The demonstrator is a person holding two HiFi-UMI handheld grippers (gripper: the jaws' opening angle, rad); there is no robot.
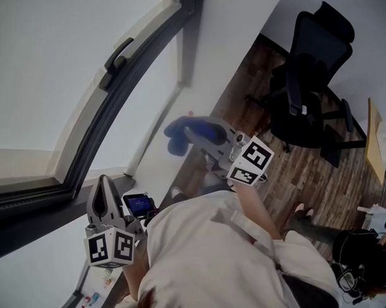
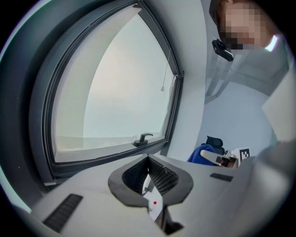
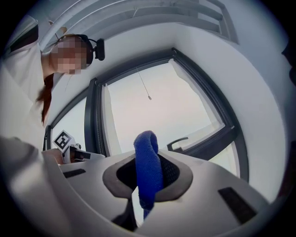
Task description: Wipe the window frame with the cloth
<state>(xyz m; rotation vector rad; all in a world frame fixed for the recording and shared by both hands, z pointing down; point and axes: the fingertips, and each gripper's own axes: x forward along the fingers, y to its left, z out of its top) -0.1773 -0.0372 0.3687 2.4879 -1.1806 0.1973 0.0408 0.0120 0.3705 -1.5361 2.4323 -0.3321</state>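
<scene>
Cloth [image 3: 148, 143] is blue, window frame [image 1: 129, 85] dark grey with black handle [image 1: 119, 55]. Left gripper [image 2: 149, 178] and right gripper [image 3: 149, 178] are light grey, their cubes [image 1: 111, 247] carrying black-and-white square markers. Chair [image 1: 309, 91] black, floor [image 1: 306, 179] brown wood-grain, person's top [image 1: 202, 258] off-white.

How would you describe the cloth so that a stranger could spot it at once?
Start at the big dark-framed window; beside it, against the white wall, is the right gripper. Pinched in its jaws is the cloth, the only bright blue, fuzzy thing nearby.

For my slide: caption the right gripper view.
Right gripper clamps a folded blue cloth, facing the dark-framed window and its handle.
</scene>
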